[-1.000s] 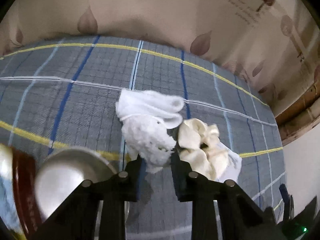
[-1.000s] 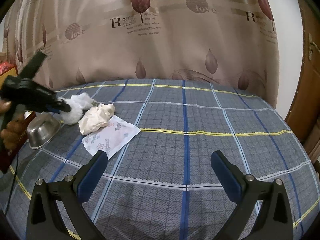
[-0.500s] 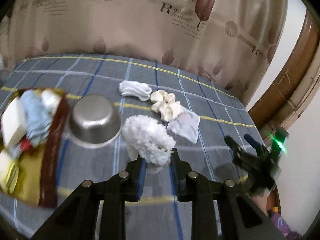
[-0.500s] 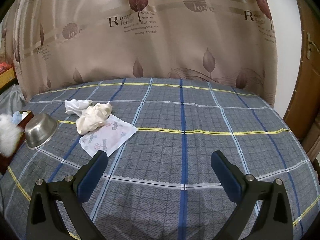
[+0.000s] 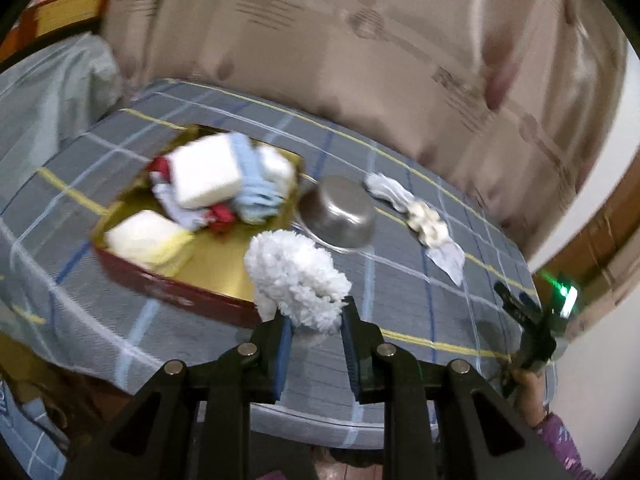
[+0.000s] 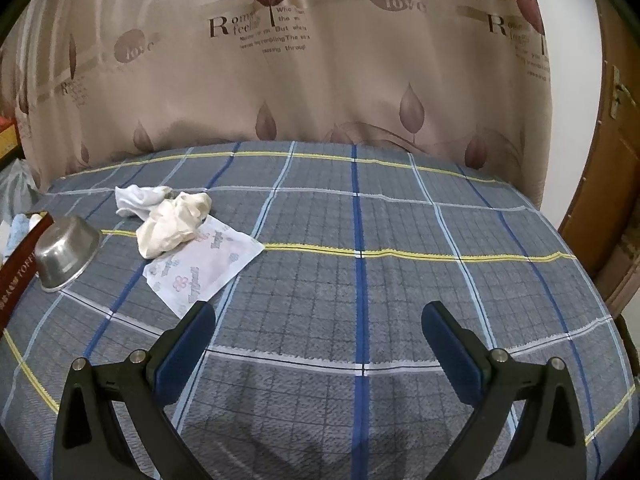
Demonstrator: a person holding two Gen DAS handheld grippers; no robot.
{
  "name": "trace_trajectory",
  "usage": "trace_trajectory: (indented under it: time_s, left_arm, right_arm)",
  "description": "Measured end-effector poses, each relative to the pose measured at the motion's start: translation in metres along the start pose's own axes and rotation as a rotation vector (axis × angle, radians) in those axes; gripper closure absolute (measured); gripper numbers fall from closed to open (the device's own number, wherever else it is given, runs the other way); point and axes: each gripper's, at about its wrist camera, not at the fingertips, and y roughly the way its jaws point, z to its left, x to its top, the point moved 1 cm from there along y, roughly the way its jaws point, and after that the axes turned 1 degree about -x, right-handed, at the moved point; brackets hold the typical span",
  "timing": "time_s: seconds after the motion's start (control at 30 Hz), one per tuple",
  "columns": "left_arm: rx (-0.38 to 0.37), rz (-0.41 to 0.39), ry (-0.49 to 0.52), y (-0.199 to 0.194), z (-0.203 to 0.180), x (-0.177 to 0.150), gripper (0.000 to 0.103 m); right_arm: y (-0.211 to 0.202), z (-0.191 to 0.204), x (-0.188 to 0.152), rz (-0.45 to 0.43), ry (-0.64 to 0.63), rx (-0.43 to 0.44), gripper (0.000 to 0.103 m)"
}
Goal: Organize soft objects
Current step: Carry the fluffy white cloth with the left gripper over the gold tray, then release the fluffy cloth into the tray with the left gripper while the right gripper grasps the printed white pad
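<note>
My left gripper (image 5: 315, 320) is shut on a white fluffy pad (image 5: 294, 274) and holds it in the air above the near right corner of a red box with a gold inside (image 5: 176, 292). The box holds white sponges, blue cloth and red bits. On the checked cloth lie a white cloth (image 6: 138, 199), a cream scrunchie (image 6: 172, 224) and a printed flat packet (image 6: 204, 268); the same three show in the left wrist view to the right of the bowl. My right gripper (image 6: 318, 320) is open and empty, low over the cloth.
An upturned steel bowl (image 6: 66, 252) stands between the box and the soft things; it also shows in the left wrist view (image 5: 340, 212). A curtain (image 6: 320, 60) hangs behind the table. A wooden door (image 6: 616, 152) is at the right. The table edge is near below my left gripper.
My left gripper lifted the fluffy pad off the cloth and carried it left and back, over the red box. My right gripper stayed still and open.
</note>
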Motion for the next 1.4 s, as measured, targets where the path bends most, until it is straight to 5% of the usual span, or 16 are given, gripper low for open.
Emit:
trace_trajectory:
  time_s: [0.27,0.5,0.63,1.03,1.1,1.17,1.2,1.23,1.4]
  left_arm:
    - [0.021,-0.096,-0.045,-0.02,0.03,0.017,0.08]
    - [0.064,-0.129,-0.045,-0.012,0.044,0.025,0.079]
    - [0.075,-0.096,-0.071,0.001,0.057,0.024,0.079]
    - [0.066,-0.078,-0.091,0.012,0.065,0.028,0.079]
    - [0.068,-0.074,-0.087,0.013,0.065,0.028,0.079]
    - [0.066,-0.073,-0.089,0.013,0.065,0.028,0.079]
    - [0.064,-0.072,-0.09,0.013,0.065,0.028,0.079]
    - [0.065,-0.073,-0.09,0.013,0.065,0.028,0.079]
    - [0.066,-0.079,-0.088,0.011,0.066,0.028,0.078]
  right_arm:
    - [0.007,0.005,-0.001,0.039,-0.031,-0.003,0.0]
    - [0.018,0.041,0.003,0.118,-0.179,0.085,0.001]
    - [0.029,0.064,0.018,0.162,-0.142,0.158,0.0]
    - [0.099,0.1,0.04,0.364,0.005,0.103,0.002]
    - [0.103,0.099,0.04,0.365,0.03,0.12,0.01]
    - [0.097,0.097,0.041,0.351,0.008,0.115,0.06]
    - [0.095,0.095,0.042,0.352,0.012,0.136,0.074]
    - [0.093,0.091,0.042,0.359,0.022,0.164,0.081]
    - [0.077,0.072,0.033,0.358,0.012,0.175,0.087]
